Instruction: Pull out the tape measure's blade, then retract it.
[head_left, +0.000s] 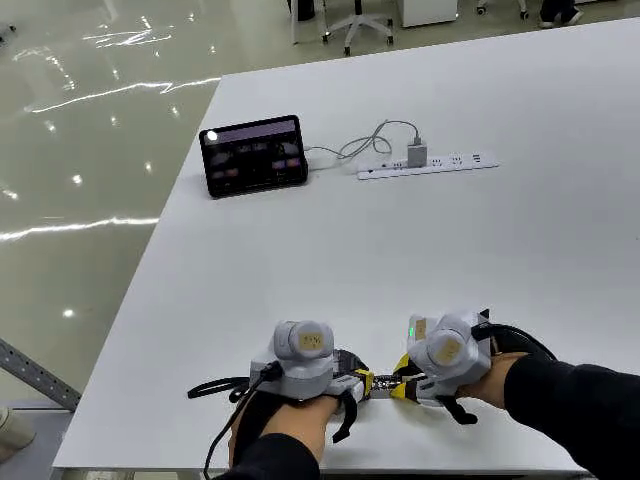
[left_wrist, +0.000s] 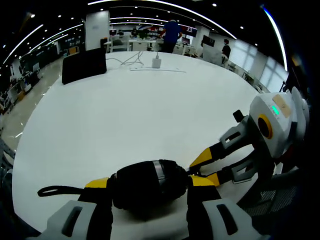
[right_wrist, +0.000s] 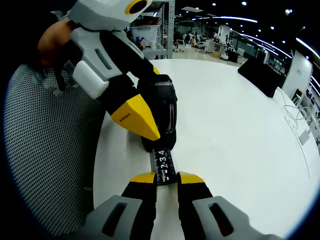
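Head view takes in the white bench (head_left: 420, 260), with open surface stretching between a tablet (head_left: 253, 155) and power strip (head_left: 428, 166) at the far side and the two tools close to the near edge. At left, the left hand-held gripper (head_left: 358, 383) is clenched around the black tape measure (left_wrist: 147, 182). Its case rests on the bench just inside that near edge, with a black strap (left_wrist: 60, 191) lying to its left. A short length of blade (right_wrist: 164, 167) reaches right to the right hand-held gripper (right_wrist: 165, 178), whose yellow-tipped jaws pinch it. Beyond the bench's left edge lies glossy floor (head_left: 80, 150).
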